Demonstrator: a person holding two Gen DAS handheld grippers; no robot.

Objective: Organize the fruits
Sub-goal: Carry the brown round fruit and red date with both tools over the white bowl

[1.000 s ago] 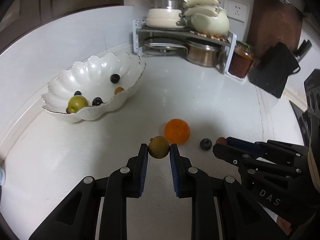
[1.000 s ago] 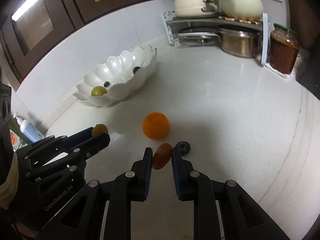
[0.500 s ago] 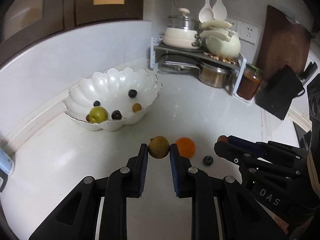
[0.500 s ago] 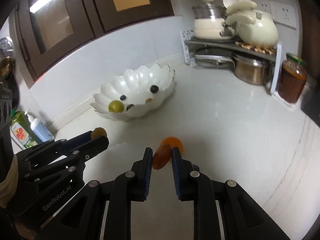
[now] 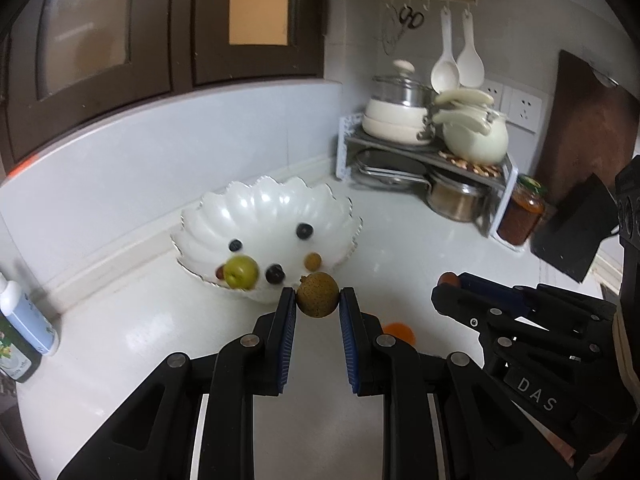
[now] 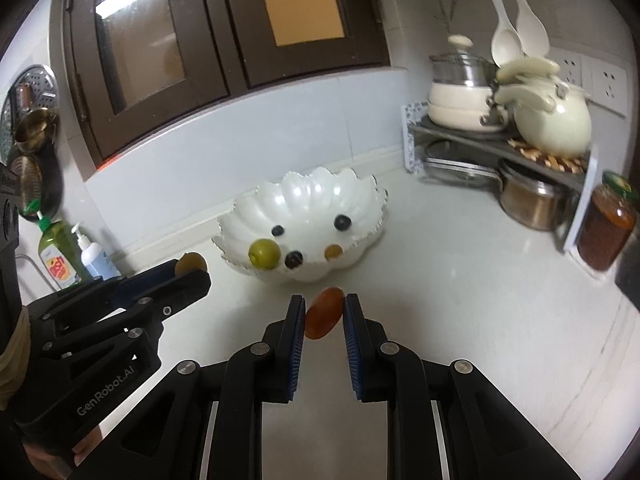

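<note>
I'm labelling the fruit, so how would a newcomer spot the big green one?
Find the white scalloped bowl on the counter, below the dark cabinets. The green fruit lies at its near left edge. It is far larger than the dark berries and the small tan fruit beside it.

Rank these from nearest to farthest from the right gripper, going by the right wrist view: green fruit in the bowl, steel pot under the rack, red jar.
From the right gripper:
1. Green fruit, left front of bowl.
2. Steel pot, far right, under rack.
3. Red jar, right edge; close to the pot's distance, hard to separate.
</note>
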